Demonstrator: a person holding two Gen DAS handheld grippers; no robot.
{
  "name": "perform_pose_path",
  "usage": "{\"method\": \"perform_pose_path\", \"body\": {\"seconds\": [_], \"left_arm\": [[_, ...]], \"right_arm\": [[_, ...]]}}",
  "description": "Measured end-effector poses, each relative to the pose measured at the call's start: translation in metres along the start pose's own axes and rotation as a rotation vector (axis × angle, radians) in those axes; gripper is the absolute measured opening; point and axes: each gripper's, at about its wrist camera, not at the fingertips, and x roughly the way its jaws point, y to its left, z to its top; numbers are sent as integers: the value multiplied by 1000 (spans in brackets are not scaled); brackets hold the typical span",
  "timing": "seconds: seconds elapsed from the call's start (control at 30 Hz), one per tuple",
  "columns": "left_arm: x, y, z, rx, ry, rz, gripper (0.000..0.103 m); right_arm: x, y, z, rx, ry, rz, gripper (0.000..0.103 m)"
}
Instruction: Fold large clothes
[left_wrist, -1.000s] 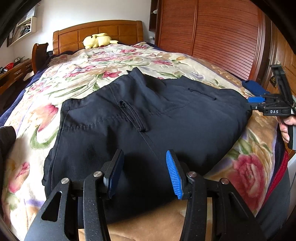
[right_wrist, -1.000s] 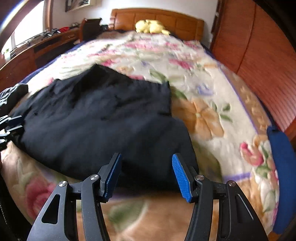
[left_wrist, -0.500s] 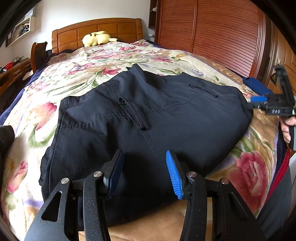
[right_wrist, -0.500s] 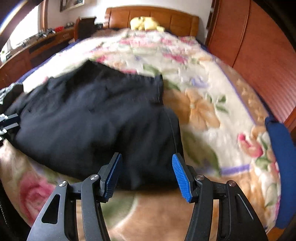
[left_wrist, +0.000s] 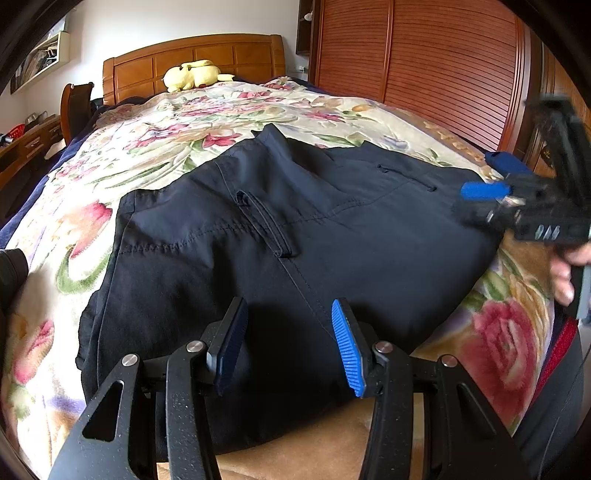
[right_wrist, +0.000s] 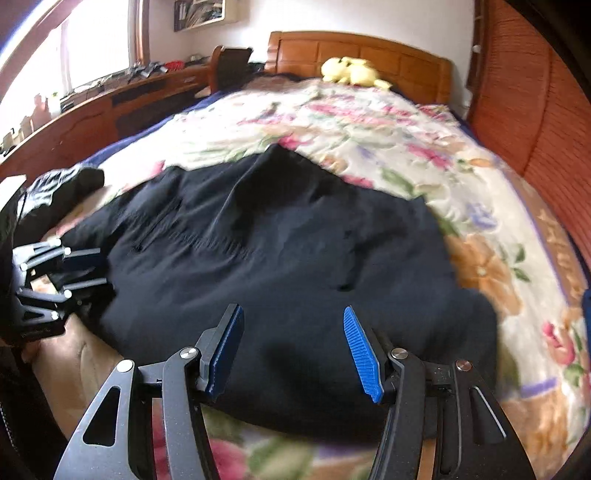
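Dark navy trousers (left_wrist: 295, 236) lie folded on the floral bedspread (left_wrist: 147, 147), with a belt loop and a back pocket facing up. My left gripper (left_wrist: 288, 326) hovers open over their near edge, nothing between its blue pads. In the left wrist view my right gripper (left_wrist: 484, 192) comes in blurred from the right over the trousers' right end, held by a hand (left_wrist: 565, 273). In the right wrist view the right gripper (right_wrist: 293, 334) stands open above the trousers (right_wrist: 277, 251), holding nothing. There the left gripper (right_wrist: 83, 269) sits at the trousers' left edge.
A yellow plush toy (left_wrist: 194, 75) lies by the wooden headboard (left_wrist: 192, 55). A louvred wooden wardrobe (left_wrist: 424, 66) runs along the right of the bed. A desk and chair (right_wrist: 229, 68) stand to the left. Another dark garment (right_wrist: 62, 186) lies at the bed's left edge. A blue item (left_wrist: 508, 164) sits at its right edge.
The right gripper has swung left, from beside the trousers' right end to over them; its view is blurred. The left gripper has stayed where it was.
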Motion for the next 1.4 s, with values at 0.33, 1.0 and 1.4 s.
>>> {"method": "perform_pose_path", "body": {"seconds": [0.33, 1.0, 1.4], "left_arm": [[2, -2, 0, 11, 8, 3, 48], [-24, 5, -4, -19, -28, 23, 49], [-65, 52, -19, -184, -23, 196, 67]], "right_arm": [[37, -5, -13, 17, 68, 1, 58], [35, 25, -35, -21, -27, 98, 59], [24, 23, -49, -2, -81, 114, 59]]}}
